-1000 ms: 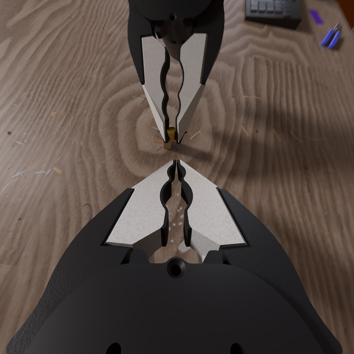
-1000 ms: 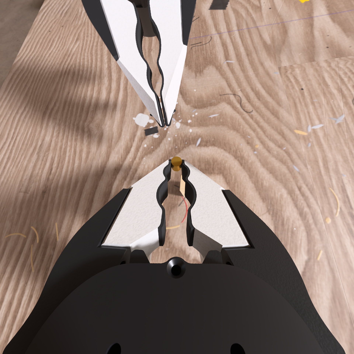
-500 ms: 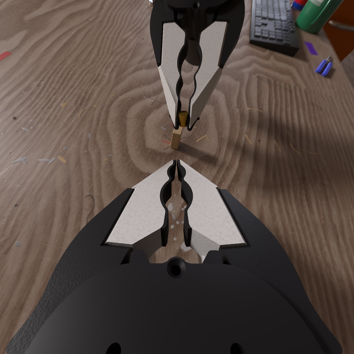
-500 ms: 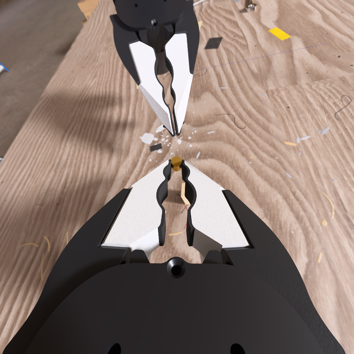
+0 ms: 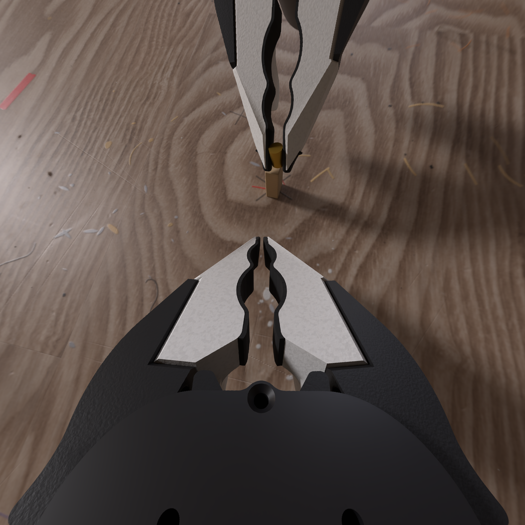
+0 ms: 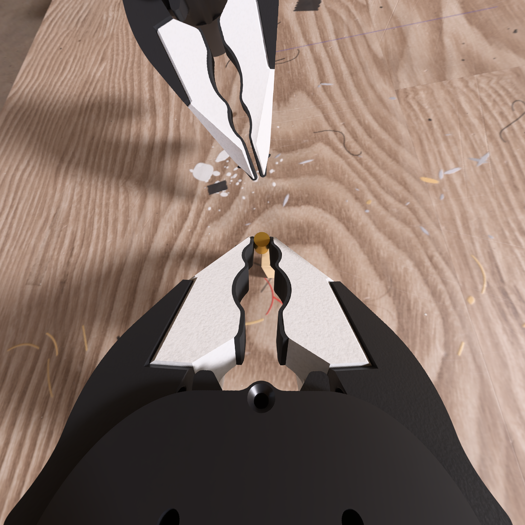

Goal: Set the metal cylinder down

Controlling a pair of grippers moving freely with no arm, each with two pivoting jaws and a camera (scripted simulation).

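One metal cylinder point(image 6: 261, 246) — right gripper point(image 6: 261, 241) clamped

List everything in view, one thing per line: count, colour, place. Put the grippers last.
metal cylinder: one, brass-gold, pinched at the fingertips of the right gripper, just above the wooden block.
wooden block: one, pale tan, standing upright on the table under the cylinder; whether the two touch cannot be told.
table: one, brown wood grain, strewn with small flecks, chips and curled shavings.
red strip: one, red, flat on the table at the far left edge of the left wrist view.
black scrap: one, black, flat on the table near the left gripper's tips.
left gripper: one, black body with white fingers, shut and empty, tips pointing toward the block.
right gripper: one, same colours, shut on the cylinder.
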